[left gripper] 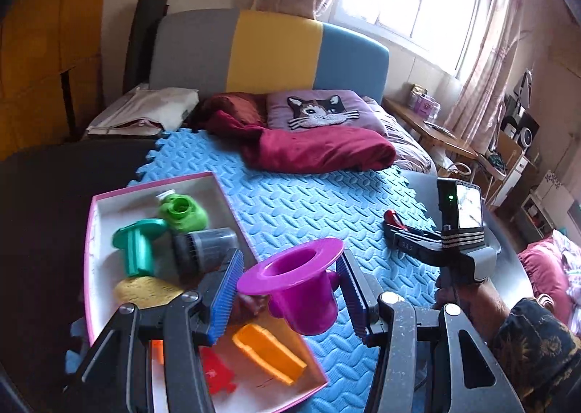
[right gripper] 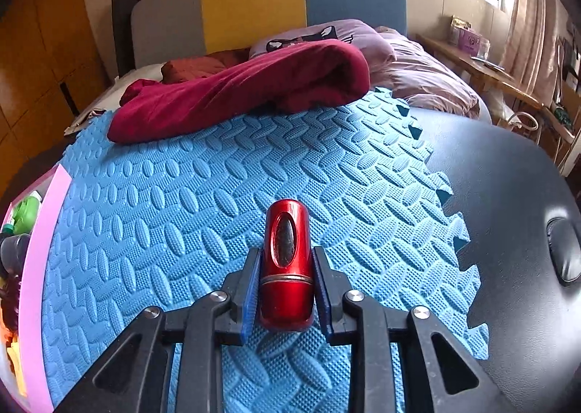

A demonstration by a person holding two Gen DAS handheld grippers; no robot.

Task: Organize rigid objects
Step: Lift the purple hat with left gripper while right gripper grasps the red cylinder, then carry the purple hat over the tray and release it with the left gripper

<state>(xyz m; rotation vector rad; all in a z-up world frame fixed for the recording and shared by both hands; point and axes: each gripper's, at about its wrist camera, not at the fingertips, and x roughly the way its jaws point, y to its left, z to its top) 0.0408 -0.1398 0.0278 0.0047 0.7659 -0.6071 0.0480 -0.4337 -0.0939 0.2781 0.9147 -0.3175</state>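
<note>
My left gripper (left gripper: 290, 289) has its blue pads either side of a purple flanged cup (left gripper: 301, 286) above the right edge of the pink-rimmed box (left gripper: 90, 231); the right pad touches it, the left pad stands slightly off. The box holds a green bottle (left gripper: 181, 211), a teal spool (left gripper: 136, 246), a grey cylinder (left gripper: 203, 246), a yellow piece (left gripper: 145, 291), an orange piece (left gripper: 268, 353) and a red piece (left gripper: 214, 373). My right gripper (right gripper: 287, 289) is shut on a red metallic cylinder (right gripper: 287, 260) just above the blue foam mat (right gripper: 181, 213); it also shows in the left wrist view (left gripper: 395, 222).
The mat lies on a black surface (right gripper: 508, 213) on the bed. A dark red blanket (right gripper: 236, 93) and a cat pillow (left gripper: 316, 110) lie beyond the mat. A wooden side table (left gripper: 428, 126) stands to the right. The box edge (right gripper: 40, 249) shows at far left.
</note>
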